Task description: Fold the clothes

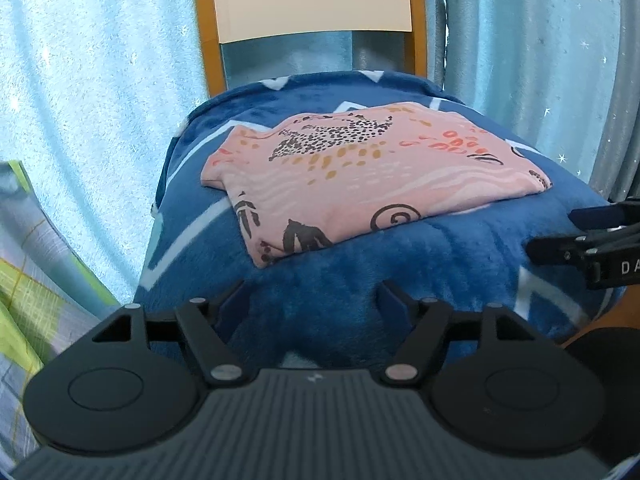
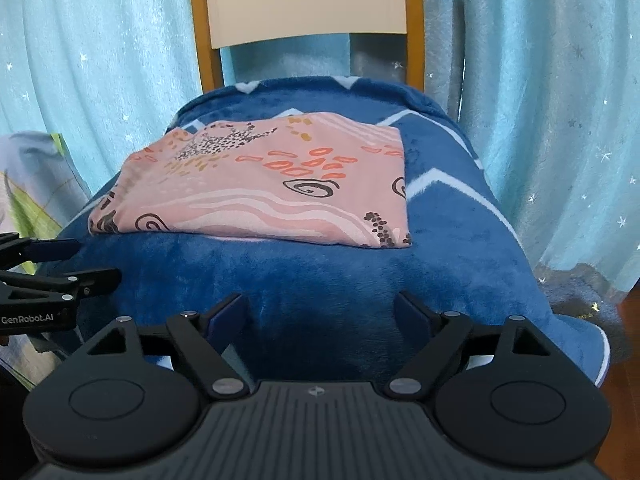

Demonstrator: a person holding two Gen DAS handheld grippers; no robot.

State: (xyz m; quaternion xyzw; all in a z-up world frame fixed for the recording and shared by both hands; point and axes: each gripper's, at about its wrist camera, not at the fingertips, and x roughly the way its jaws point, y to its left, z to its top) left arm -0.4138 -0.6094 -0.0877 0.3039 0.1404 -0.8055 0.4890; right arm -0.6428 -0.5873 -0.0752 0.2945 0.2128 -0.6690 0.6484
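A pink patterned garment [image 1: 360,176] [image 2: 260,192] lies folded into a flat rectangle on a blue blanket [image 1: 360,300] [image 2: 320,280] that covers a chair seat. My left gripper [image 1: 312,300] is open, held back from the garment's near edge, with nothing between its fingers. My right gripper [image 2: 324,312] is also open and empty, in front of the blanket's front drop. Each gripper shows in the other's view: the right gripper [image 1: 556,232] at the right edge, the left gripper [image 2: 92,264] at the left edge. Neither touches the garment.
The chair's wooden backrest [image 1: 316,0] [image 2: 308,0] rises behind the seat. Light blue curtains with small stars [image 1: 100,100] [image 2: 540,120] hang all around. A green and grey checked fabric [image 1: 24,280] [image 2: 36,200] lies at the left.
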